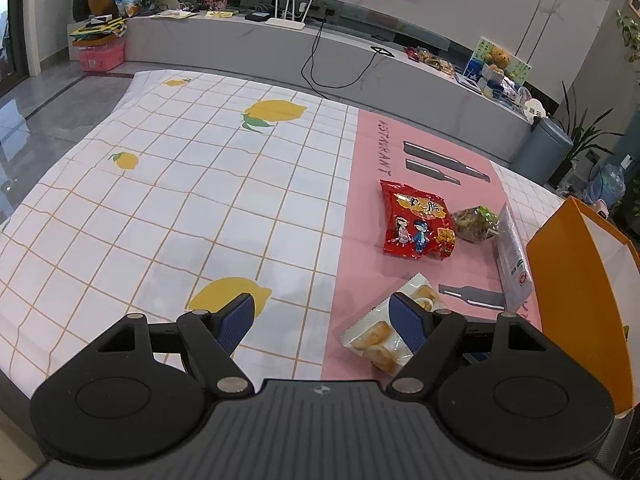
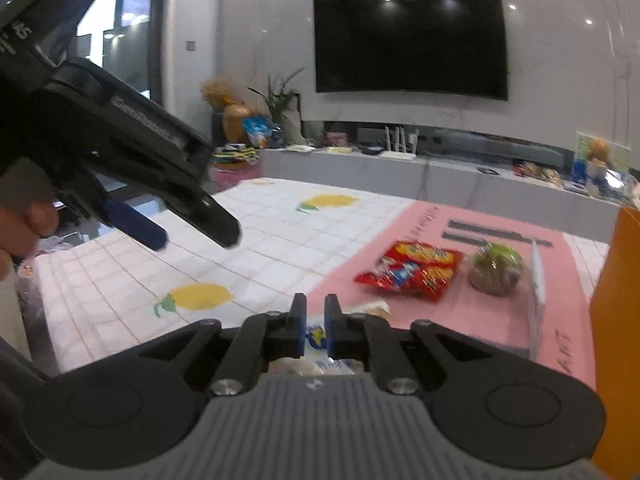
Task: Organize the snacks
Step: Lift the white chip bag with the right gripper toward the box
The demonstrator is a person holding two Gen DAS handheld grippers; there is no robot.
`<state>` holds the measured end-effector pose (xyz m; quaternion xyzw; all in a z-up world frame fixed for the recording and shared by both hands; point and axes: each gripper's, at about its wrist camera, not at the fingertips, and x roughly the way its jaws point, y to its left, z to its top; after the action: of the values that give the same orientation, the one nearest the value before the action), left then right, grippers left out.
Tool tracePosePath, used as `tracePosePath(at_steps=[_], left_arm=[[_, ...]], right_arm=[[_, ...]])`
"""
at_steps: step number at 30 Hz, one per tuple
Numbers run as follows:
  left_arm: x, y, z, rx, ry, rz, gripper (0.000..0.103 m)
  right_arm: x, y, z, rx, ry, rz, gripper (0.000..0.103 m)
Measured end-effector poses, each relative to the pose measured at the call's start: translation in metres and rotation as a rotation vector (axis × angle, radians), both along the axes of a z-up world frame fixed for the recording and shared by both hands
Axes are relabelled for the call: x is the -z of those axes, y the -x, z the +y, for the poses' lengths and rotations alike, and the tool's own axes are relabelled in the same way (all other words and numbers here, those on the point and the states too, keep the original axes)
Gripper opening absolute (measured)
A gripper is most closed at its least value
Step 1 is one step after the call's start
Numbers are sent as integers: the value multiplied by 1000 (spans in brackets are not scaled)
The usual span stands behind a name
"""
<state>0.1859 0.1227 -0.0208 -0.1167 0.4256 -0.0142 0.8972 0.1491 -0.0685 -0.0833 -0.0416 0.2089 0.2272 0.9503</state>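
Snacks lie on the pink placemat (image 1: pixel 360 184) at the right of the cloth-covered counter (image 1: pixel 180 200), with an open orange box (image 1: pixel 576 292) standing just beside them at about 3 o'clock, probably their destination. Largest is the red chip bag (image 1: pixel 416 220): light, puffy and crinkly, its contents brittle, best pinched at a sealed end; its long axis runs roughly 12 to 6 o'clock in the left wrist view. At 3 o'clock of it sits a clear pouch of green-brown snacks (image 1: pixel 478 222), soft and rounded, with no clear axis. A flat white packet (image 1: pixel 514 256) stands on edge beside that, stiff and thin.

Nearest is the clear biscuit packet (image 1: pixel 380 336), slippery film over fragile pieces, long axis from 7 to 1 o'clock. The left gripper (image 1: pixel 326 322) hovers with fingers spread wide, its right finger over that packet. The right gripper (image 2: pixel 315 330) is nearly closed; it seems to pinch a white-and-blue wrapper (image 2: pixel 316 338), though blur leaves this uncertain.
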Motion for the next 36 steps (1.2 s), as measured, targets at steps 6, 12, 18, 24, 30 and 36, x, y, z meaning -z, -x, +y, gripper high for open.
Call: tracePosePath(at_steps=[6, 12, 18, 24, 30, 36], left_arm=[[2, 0, -2, 9, -5, 8, 90], [3, 1, -4, 14, -1, 12, 90], [-1, 3, -2, 14, 21, -7, 90], [-2, 4, 2, -2, 24, -14, 90], [-1, 3, 3, 1, 24, -9, 90], [0, 4, 2, 9, 22, -4, 90]], right_arm=[[18, -24, -11, 138, -5, 130, 3], [10, -24, -16, 144, -49, 162, 6], [-12, -10, -15, 70, -31, 38, 100], [12, -35, -15, 131, 77, 116, 100], [27, -48, -27, 35, 3, 149, 100], [30, -57, -31, -45, -82, 236, 100]])
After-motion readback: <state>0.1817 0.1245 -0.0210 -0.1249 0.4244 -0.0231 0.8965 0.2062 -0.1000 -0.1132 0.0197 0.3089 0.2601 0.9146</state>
